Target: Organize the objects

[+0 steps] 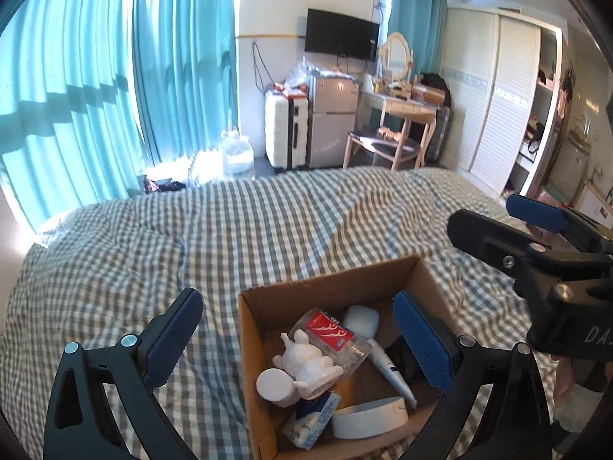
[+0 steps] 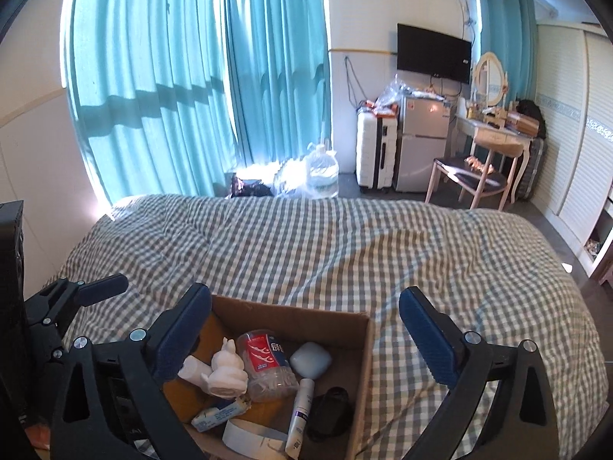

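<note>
Covering most of both views is a bed (image 1: 268, 222) dressed in a grey-and-white checked quilt, rumpled into soft folds. An open brown cardboard box (image 1: 253, 345) sits on the quilt at its near edge. Inside lie a white ceramic figurine (image 1: 306, 364), a clear plastic bottle with a red label (image 1: 333, 337), a white tube (image 1: 390, 372), a pale rounded case (image 2: 310, 358), a small blue-and-white packet (image 1: 314, 418) and a black item (image 2: 329, 410) in one corner.

The left gripper (image 1: 299, 341) hangs above the box with its blue-padded jaws wide apart, nothing between the pads. The right gripper (image 2: 306, 339) is likewise spread wide and empty, just beside the left one over the box.

Beyond the bed, teal curtains (image 2: 191, 76) cover a sunlit window. Against the far wall stand a white hard-shell suitcase (image 2: 375, 153), a small silver fridge (image 2: 421, 145), a wall-mounted black television (image 2: 433, 51), a cream dressing table with oval mirror (image 2: 494, 134) and a wooden chair (image 2: 467, 180). A white louvred wardrobe (image 1: 502, 96) fills the right side.
</note>
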Motion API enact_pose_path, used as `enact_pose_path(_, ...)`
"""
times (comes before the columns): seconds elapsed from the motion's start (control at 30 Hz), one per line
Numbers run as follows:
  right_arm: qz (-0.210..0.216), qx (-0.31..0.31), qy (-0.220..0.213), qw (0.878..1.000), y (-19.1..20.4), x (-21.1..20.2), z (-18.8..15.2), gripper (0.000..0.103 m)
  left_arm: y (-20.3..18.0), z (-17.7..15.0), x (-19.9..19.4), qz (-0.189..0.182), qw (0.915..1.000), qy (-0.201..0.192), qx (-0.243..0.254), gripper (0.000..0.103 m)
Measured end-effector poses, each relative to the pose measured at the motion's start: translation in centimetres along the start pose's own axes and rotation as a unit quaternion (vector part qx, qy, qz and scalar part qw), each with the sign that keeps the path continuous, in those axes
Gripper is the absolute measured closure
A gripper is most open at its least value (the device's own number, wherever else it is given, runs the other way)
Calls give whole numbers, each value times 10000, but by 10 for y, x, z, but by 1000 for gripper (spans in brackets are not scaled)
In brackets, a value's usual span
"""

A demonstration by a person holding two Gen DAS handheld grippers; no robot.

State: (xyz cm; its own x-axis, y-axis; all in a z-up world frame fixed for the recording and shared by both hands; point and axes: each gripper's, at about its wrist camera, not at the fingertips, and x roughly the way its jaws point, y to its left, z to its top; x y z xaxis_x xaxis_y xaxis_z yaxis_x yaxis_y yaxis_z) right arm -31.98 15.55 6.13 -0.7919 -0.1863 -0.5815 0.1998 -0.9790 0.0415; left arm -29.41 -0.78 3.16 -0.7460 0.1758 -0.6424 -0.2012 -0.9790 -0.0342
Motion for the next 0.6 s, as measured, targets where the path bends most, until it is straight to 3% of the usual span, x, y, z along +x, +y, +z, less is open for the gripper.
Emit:
enact_pose_path(0.37, -215, -54, -680, 9974, 10, -109, 14, 3, -9, 12, -98, 207, 9973, -707, -42, 0)
enact_pose_path(0.6, -338, -113, -1087, 9934, 12, -183, 6, 2, -18, 4, -162, 358, 9923, -1182, 21, 0)
